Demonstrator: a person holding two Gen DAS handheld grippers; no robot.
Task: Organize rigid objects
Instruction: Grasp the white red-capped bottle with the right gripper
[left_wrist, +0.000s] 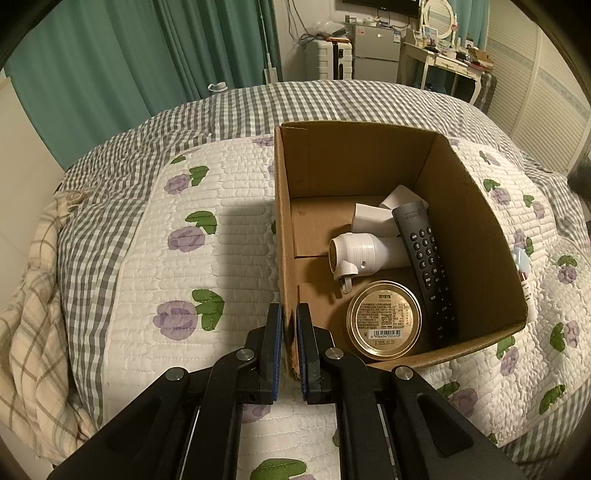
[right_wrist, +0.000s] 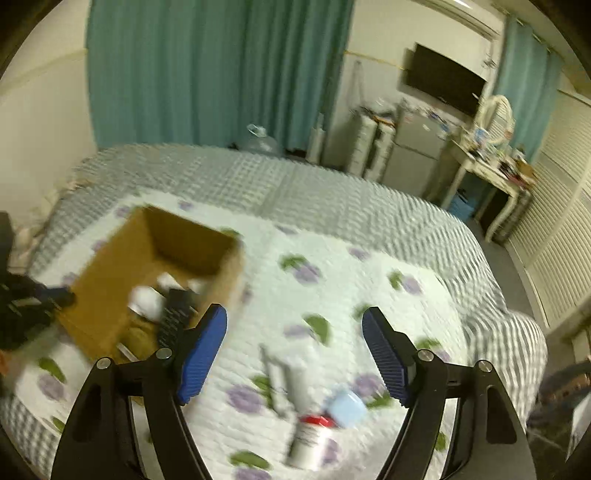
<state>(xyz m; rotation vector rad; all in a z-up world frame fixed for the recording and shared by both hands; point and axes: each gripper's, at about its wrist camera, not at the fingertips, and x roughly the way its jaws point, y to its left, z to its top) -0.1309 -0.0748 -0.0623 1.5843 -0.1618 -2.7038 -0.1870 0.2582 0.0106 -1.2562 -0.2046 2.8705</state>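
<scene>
An open cardboard box (left_wrist: 476, 229) stands on the bed. It holds a black remote (left_wrist: 424, 258), a round gold tin (left_wrist: 384, 320) and white plastic pipe-like pieces (left_wrist: 369, 251). My left gripper (left_wrist: 290, 325) is shut on the box's near left wall, at the corner. In the blurred right wrist view the box (right_wrist: 110, 273) is at the left. My right gripper (right_wrist: 295, 328) is open and empty above the quilt. Below it lie a red-capped white bottle (right_wrist: 310, 439), a light blue item (right_wrist: 347, 408) and a grey-white oblong item (right_wrist: 280, 380).
The bed has a white floral quilt (left_wrist: 207, 258) with a grey checked border. Teal curtains (left_wrist: 129, 55) hang behind it. A dressing table (left_wrist: 443, 59), a small fridge and a white suitcase stand at the far wall. A plaid blanket (left_wrist: 29, 314) lies at the left edge.
</scene>
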